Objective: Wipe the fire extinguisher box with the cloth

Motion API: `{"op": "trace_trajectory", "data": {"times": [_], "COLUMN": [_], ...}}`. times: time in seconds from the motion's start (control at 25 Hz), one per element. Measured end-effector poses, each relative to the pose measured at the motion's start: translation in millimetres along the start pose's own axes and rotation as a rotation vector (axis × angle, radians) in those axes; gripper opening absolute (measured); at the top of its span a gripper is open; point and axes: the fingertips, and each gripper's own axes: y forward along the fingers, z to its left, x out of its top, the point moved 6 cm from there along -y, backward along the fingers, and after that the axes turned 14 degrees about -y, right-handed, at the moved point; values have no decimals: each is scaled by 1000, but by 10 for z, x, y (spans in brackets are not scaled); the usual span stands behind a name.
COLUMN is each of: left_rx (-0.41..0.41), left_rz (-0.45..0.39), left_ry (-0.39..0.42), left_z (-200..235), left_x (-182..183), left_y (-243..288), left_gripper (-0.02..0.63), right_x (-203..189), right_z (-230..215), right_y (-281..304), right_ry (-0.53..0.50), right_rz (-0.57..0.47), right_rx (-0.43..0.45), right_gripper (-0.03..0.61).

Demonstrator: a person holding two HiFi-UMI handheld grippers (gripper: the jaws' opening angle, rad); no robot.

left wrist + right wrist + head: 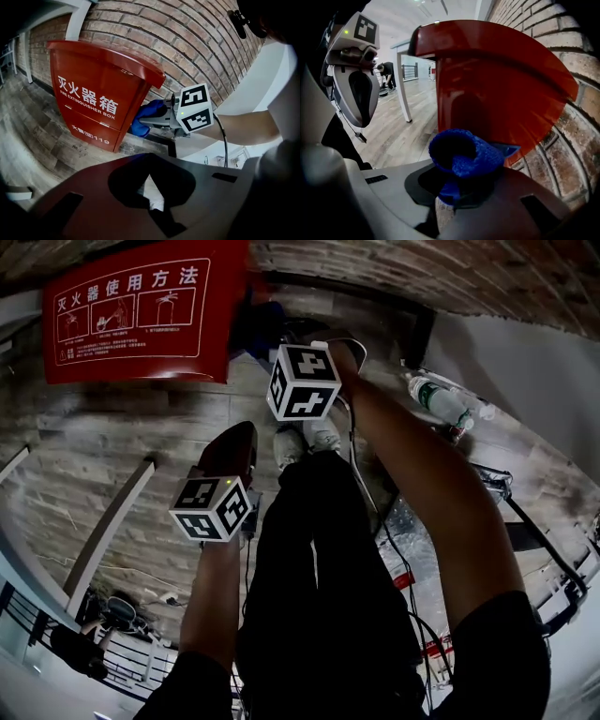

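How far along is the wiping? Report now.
Done: the cloth is clamped in the right gripper. In hand: it is held at the box's side, near the brick wall. Left: the wiping itself; nothing shows which faces are done.

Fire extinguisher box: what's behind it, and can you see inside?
A brick wall stands behind the fire extinguisher box. Its lid is down, so the inside cannot be seen.
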Motion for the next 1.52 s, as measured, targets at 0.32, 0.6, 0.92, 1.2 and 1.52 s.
{"op": "trace_trajectory", "data": {"times": [0.32, 0.6, 0.92, 1.2, 1.52], "left_rx": [-10, -1, 9, 106, 103], "left_rz": [-14, -33, -42, -51, 6], "left_ry": [1, 2, -94, -35, 2], "left_z": [-59, 17, 214, 538, 603], "left_x": [159, 129, -11, -118, -284], "left_y": [80, 283, 682, 828, 944], "left_gripper": [-5, -5, -5, -5, -5], "right_x": [-283, -593, -683, -543, -562], "right_z": [-434, -806, -467, 241, 536], "right_y": [125, 268, 524, 757, 996], "right_ry": [-19, 79, 143, 34, -154], "right_rz": [73, 75, -21, -99, -40], "right_rx": [-21, -78, -30, 137, 276], "right_gripper": [46, 46, 46, 46, 46]}}
